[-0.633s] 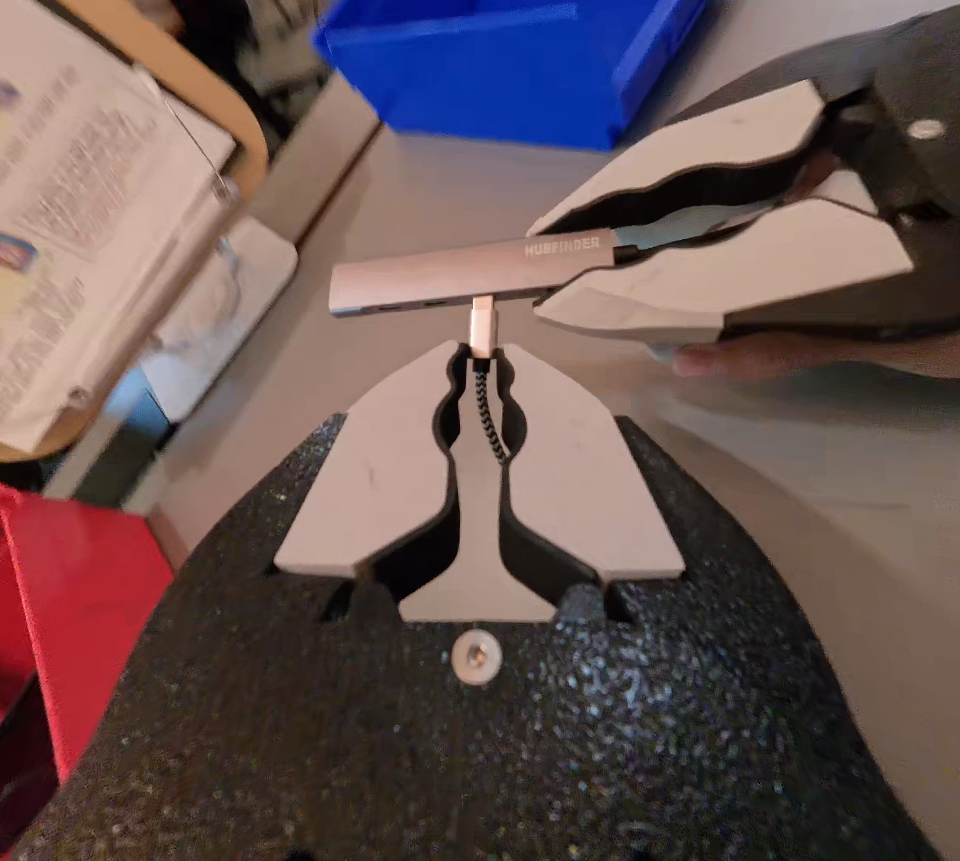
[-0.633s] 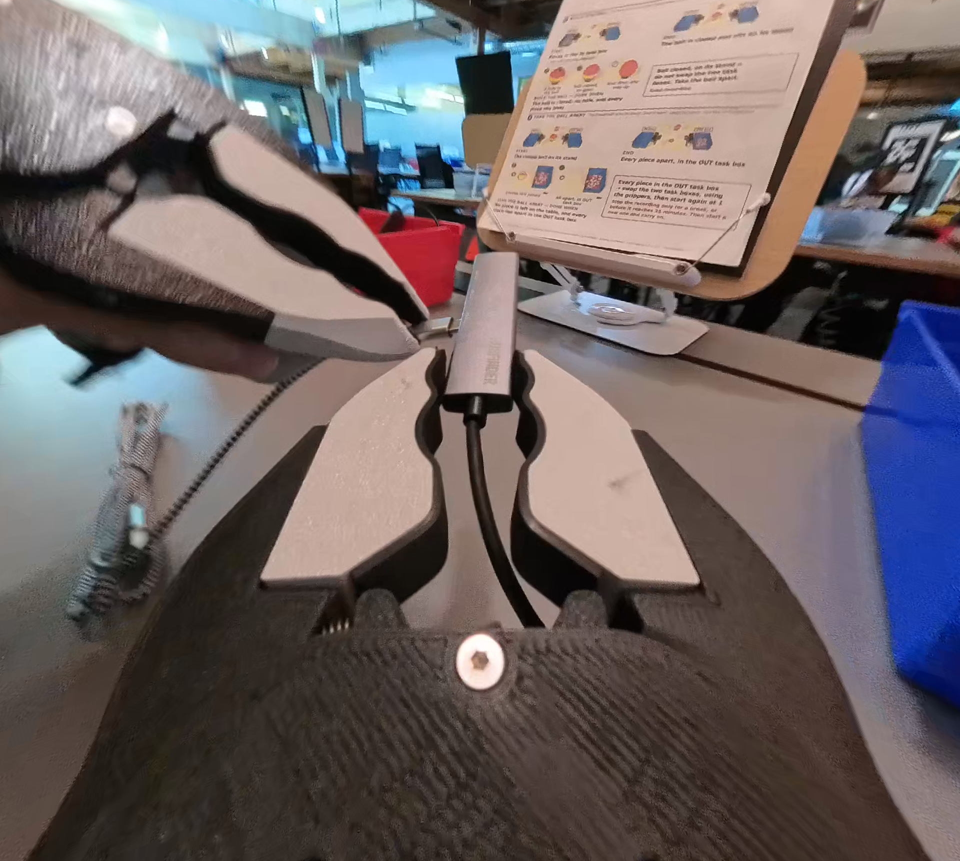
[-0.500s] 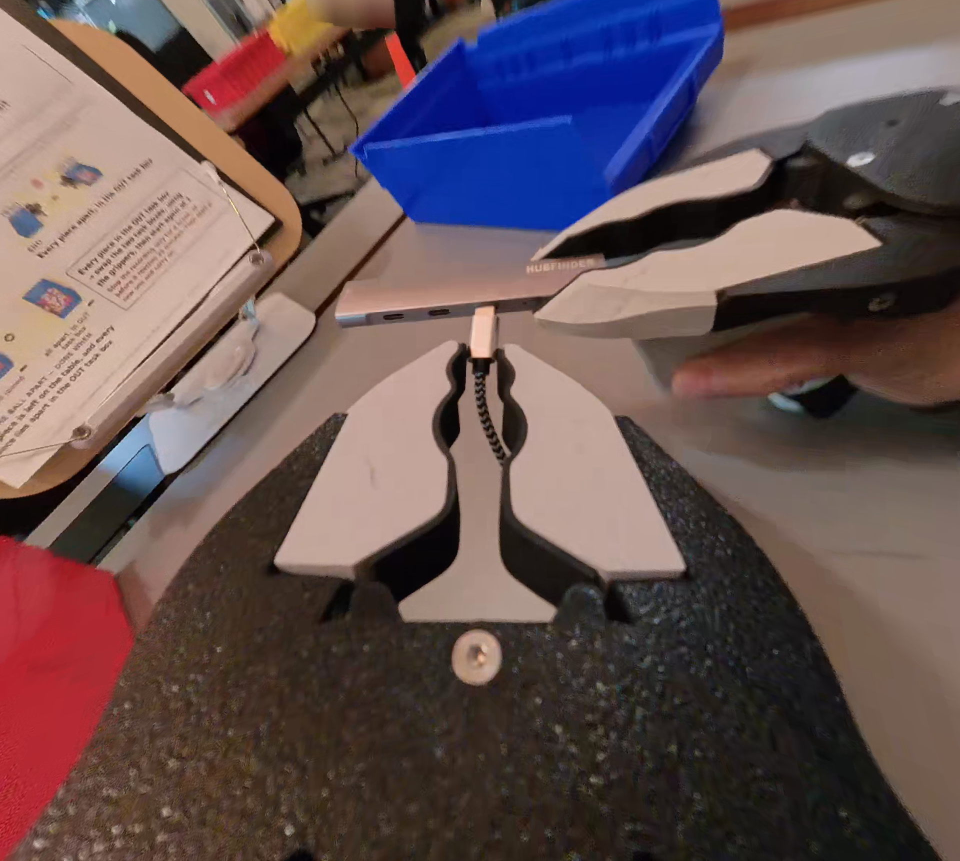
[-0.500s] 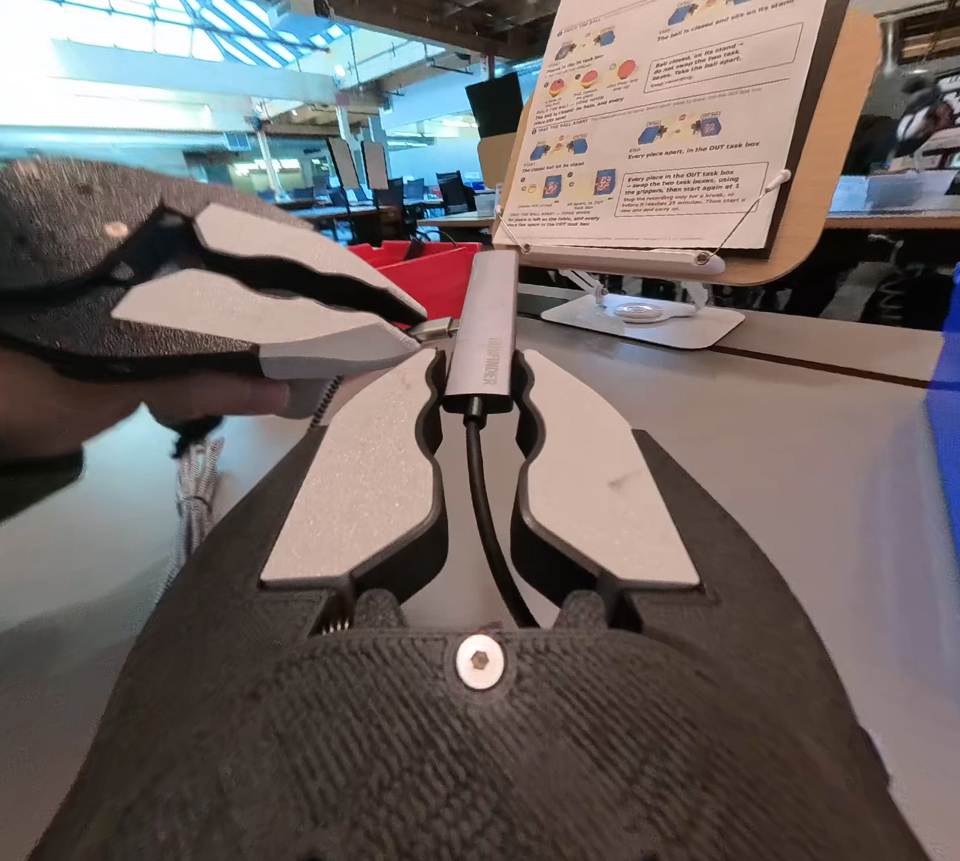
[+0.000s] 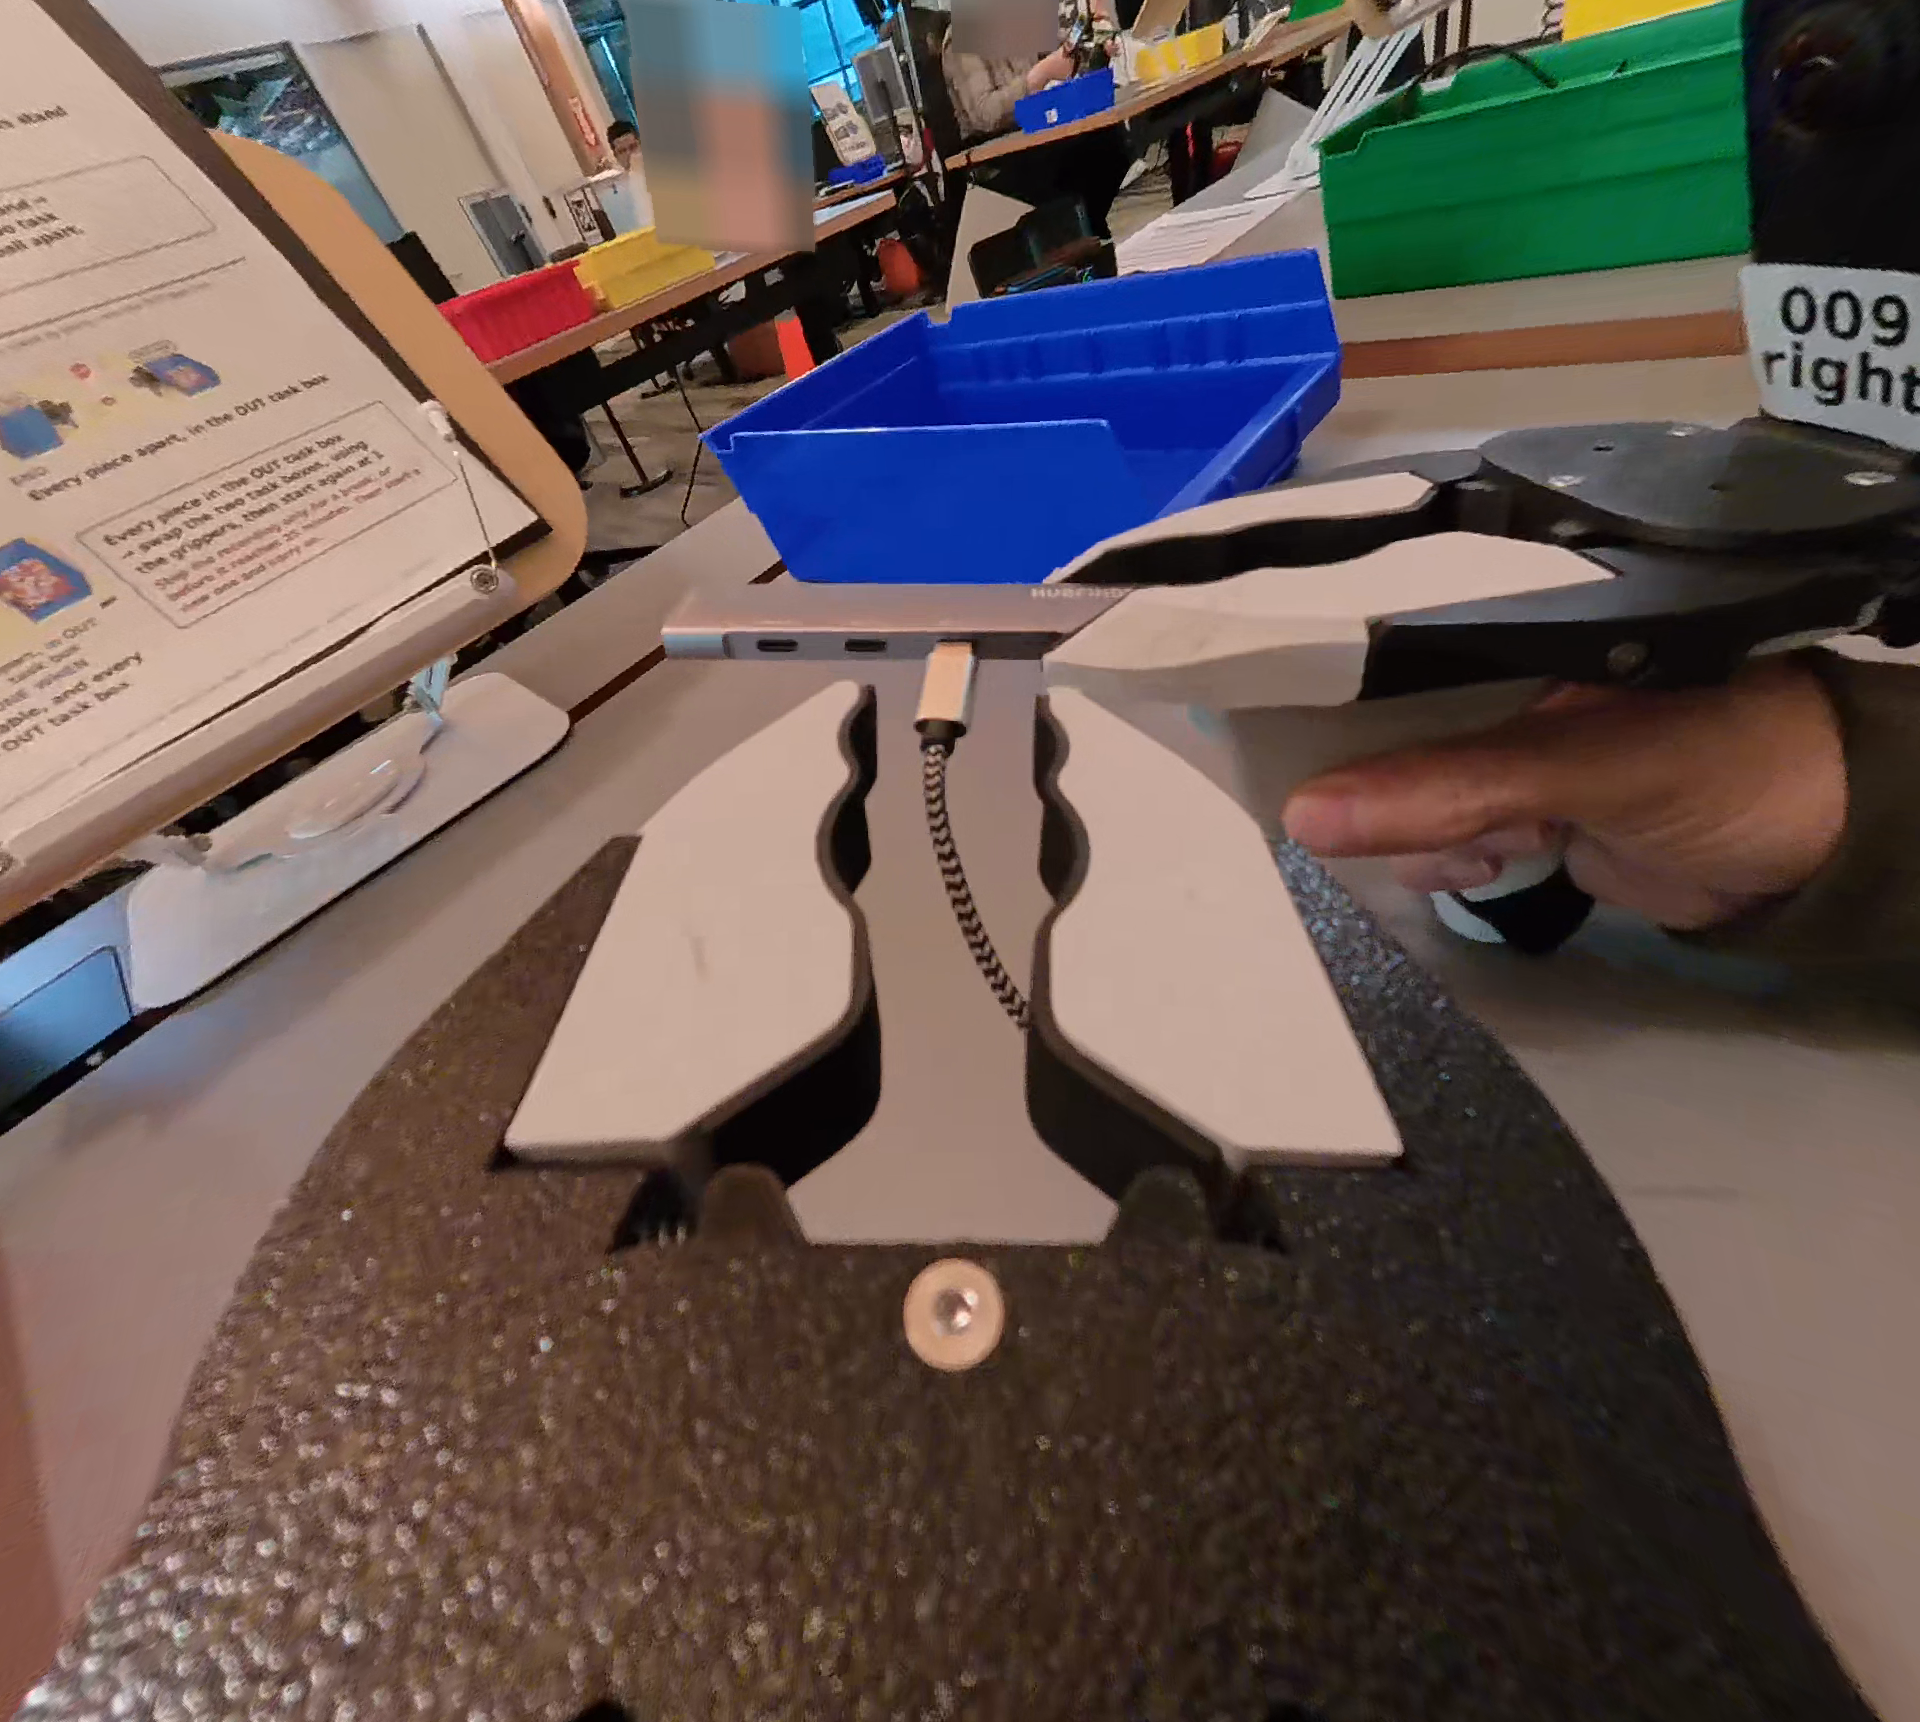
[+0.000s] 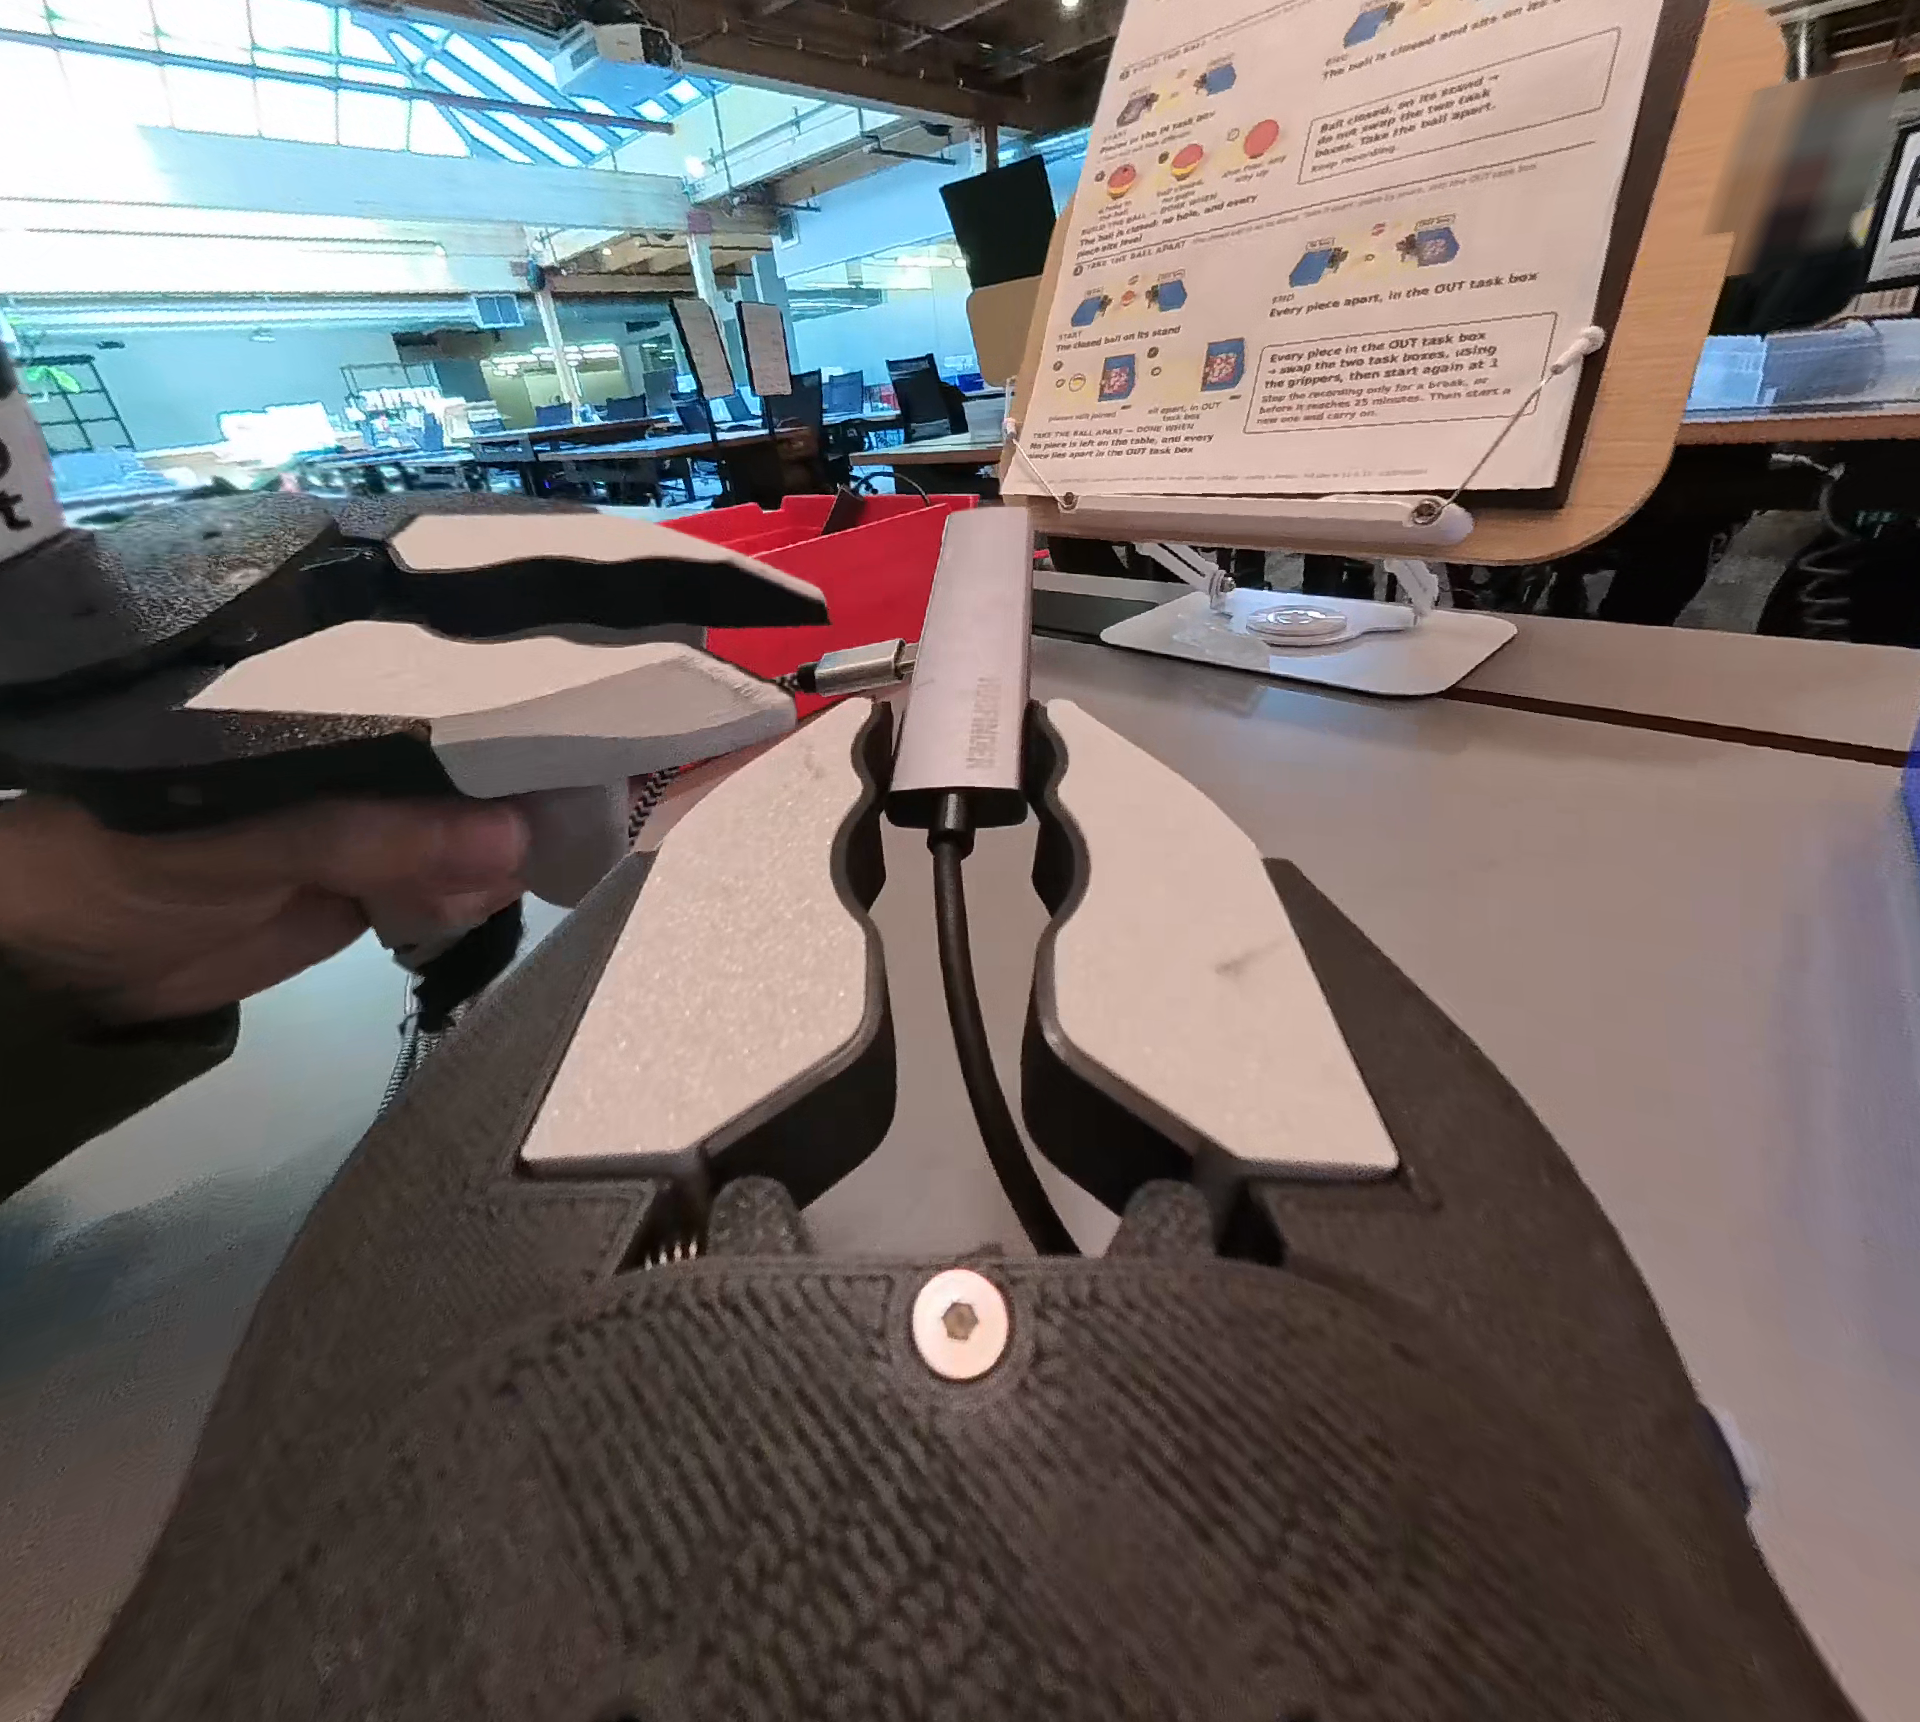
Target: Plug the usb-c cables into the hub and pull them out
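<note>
Bright daylight floods in through the skylight windows (image 6: 312,72), which blow out to white glare at upper left. Both wide-angle views bend straight lines near their edges. The instruction sheet (image 5: 156,467) and the background are softly blurred in the left wrist view.

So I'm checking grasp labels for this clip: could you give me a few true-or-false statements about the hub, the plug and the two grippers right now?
1. The right gripper is shut on the hub. True.
2. The left gripper is shut on the plug. False: its fingers stand apart, the plug sitting free between the tips.
3. The plug is in the hub's side. True, as far as both views show.
4. Every port on that side of the hub is filled. False: two ports beside the plug are empty.
5. The braided cable runs back between the left fingers. True.
6. The blue bin holds cables. False: none show in it.
</note>
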Available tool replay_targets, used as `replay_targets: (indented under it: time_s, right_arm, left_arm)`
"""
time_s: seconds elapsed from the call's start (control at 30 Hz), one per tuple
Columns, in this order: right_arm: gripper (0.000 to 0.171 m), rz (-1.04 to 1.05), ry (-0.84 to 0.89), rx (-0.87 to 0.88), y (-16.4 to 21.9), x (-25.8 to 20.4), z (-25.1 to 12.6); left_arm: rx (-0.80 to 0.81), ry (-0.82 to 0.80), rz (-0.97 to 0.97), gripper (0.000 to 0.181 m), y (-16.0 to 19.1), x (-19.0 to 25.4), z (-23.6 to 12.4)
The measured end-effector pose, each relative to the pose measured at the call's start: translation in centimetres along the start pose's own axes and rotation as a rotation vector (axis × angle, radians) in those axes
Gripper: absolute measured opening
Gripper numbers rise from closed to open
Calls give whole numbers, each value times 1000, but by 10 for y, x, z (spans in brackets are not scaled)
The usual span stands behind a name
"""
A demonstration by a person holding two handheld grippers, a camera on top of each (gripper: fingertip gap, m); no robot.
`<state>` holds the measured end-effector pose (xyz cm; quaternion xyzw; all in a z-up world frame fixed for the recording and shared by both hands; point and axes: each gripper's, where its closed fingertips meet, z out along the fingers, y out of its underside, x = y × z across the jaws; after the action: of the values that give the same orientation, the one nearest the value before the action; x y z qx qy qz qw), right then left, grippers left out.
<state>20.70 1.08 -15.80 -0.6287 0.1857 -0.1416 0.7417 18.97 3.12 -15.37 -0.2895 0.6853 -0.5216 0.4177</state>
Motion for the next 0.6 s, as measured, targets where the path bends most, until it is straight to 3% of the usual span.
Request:
replay_targets:
  time_s: [0.03, 0.2, 0.4, 0.6]
  right_arm:
    - [25, -1, -6, 3, 0, -1, 0]
    - [25, -1, -7, 16, -2, -2, 0]
    - [25, 6, -21, 11, -1, -4, 0]
    - [26, -62, -10, -22, 3, -7, 1]
  left_arm:
    - [-1, -2, -9, 27, 1, 0, 1]
    - [-3, -26, -35, 13, 3, -1, 4]
    - [23, -33, -83, 11, 4, -3, 4]
    - [13, -86, 12, 10, 0, -4, 2]
